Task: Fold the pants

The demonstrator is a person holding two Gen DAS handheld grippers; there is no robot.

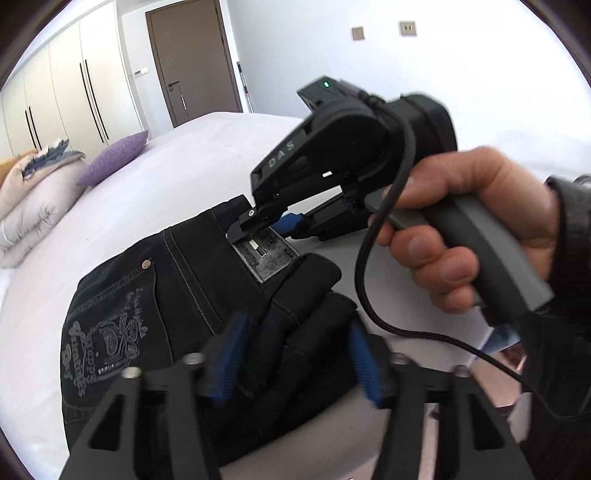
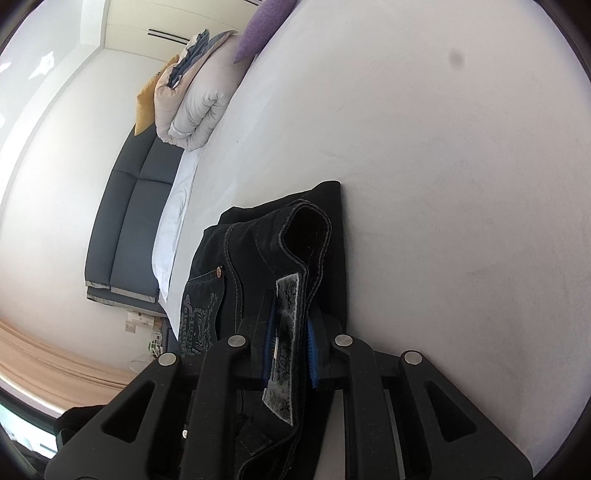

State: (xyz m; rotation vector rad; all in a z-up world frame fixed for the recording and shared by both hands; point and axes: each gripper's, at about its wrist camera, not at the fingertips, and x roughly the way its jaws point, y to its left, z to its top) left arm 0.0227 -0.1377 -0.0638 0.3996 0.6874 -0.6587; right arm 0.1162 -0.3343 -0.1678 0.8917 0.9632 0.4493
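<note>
1. Left wrist view: dark pants (image 1: 177,295), folded into a compact bundle, lie on a white bed (image 1: 166,177), with an embroidered back pocket (image 1: 107,339) facing up and a grey waistband patch (image 1: 266,254) at the far edge.
2. Left gripper (image 1: 291,362) has its blue-padded fingers spread apart around a bunched fold of the dark cloth; whether the pads actually press the fabric cannot be told.
3. Right gripper (image 1: 255,229), held in the person's right hand (image 1: 461,229), reaches down to the waistband, its tips at the grey patch.
4. Right wrist view: right gripper (image 2: 290,350) has its blue pads drawn in close on the waistband, the grey patch (image 2: 286,332) pinched between them; an open loop of waistband (image 2: 306,236) stands up beyond the fingers.
5. Pants (image 2: 229,280) rest near the bed's edge (image 2: 443,184).
6. Folded duvet (image 2: 195,107) and a purple cushion (image 2: 258,29) sit at the bed's far end, well apart from the pants; a dark headboard (image 2: 125,221) runs alongside.
7. Wardrobe doors (image 1: 74,92) and a brown door (image 1: 192,62) stand behind the bed.
</note>
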